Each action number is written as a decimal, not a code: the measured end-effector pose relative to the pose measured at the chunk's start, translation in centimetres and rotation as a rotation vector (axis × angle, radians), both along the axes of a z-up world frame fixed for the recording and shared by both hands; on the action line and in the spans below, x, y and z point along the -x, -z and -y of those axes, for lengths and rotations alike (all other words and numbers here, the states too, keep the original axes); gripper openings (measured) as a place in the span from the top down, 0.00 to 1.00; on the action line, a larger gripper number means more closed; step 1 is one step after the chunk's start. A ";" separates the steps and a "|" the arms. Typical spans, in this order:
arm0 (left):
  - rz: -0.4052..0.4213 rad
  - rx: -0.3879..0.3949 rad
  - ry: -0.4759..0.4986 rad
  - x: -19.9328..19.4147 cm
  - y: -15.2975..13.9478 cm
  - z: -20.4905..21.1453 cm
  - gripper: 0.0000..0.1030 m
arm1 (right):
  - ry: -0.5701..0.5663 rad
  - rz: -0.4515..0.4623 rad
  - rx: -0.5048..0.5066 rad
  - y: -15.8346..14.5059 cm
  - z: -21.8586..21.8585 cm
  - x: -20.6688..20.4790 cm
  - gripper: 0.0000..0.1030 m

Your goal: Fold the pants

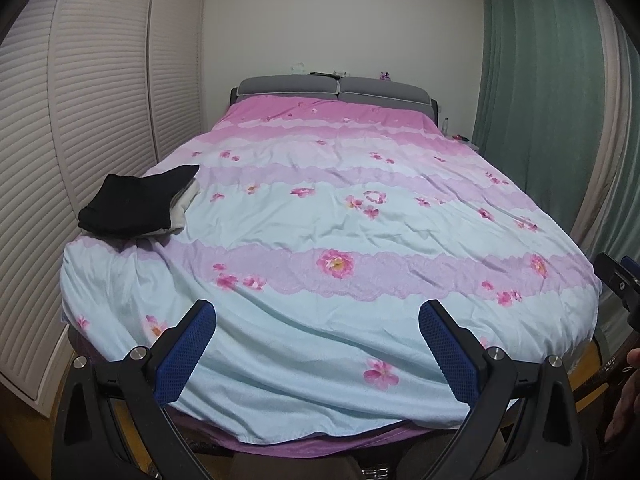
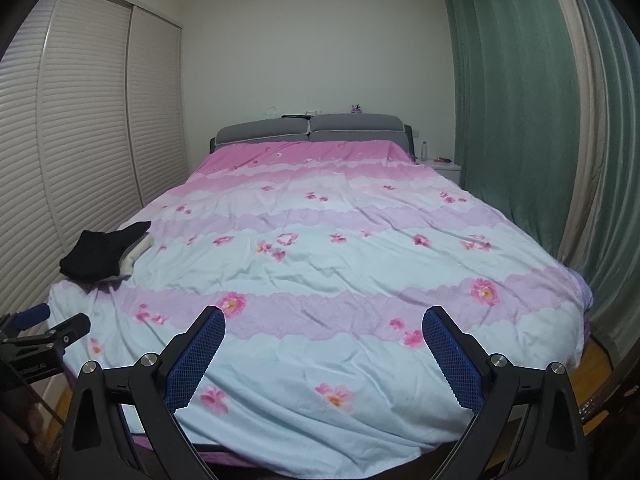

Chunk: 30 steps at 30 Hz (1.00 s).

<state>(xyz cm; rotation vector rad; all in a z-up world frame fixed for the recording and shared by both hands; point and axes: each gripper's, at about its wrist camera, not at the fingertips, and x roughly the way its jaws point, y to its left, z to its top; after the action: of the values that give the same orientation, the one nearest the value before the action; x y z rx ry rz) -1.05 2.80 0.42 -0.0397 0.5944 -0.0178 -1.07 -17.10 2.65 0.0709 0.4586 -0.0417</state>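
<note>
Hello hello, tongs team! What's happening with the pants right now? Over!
Left tongs open, empty. Right tongs open, empty. Dark folded clothes on light garment, bed's left edge, untouched; pants or not, unclear. Nothing in the way.

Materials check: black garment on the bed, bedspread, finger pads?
Black garment: soft matte knit or woven cloth, going by its limp folds; exact fibre unclear. Bedspread: thin printed woven fabric, probably cotton or a blend, with fine creases. Finger pads: blue, gridded texture, likely rubber or textured plastic.
</note>
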 end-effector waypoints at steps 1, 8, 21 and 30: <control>0.000 0.002 -0.002 0.0 0.0 0.0 0.00 | -0.003 0.001 0.002 0.0 -0.1 0.0 0.03; -0.010 0.008 0.001 -0.1 0.2 -0.2 0.00 | -0.006 0.001 0.005 -0.1 -0.3 0.0 0.03; -0.005 0.002 -0.006 -0.2 0.2 -0.2 0.00 | -0.006 0.001 0.004 -0.1 -0.1 0.0 0.03; -0.010 -0.012 -0.016 -0.3 0.2 -0.6 0.00 | -0.012 -0.004 0.000 -0.3 -0.2 -0.1 0.03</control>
<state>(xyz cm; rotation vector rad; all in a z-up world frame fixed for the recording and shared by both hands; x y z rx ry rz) -0.80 3.45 0.27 -0.0331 0.6044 0.0010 -1.01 -16.91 2.93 0.0676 0.4633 -0.0298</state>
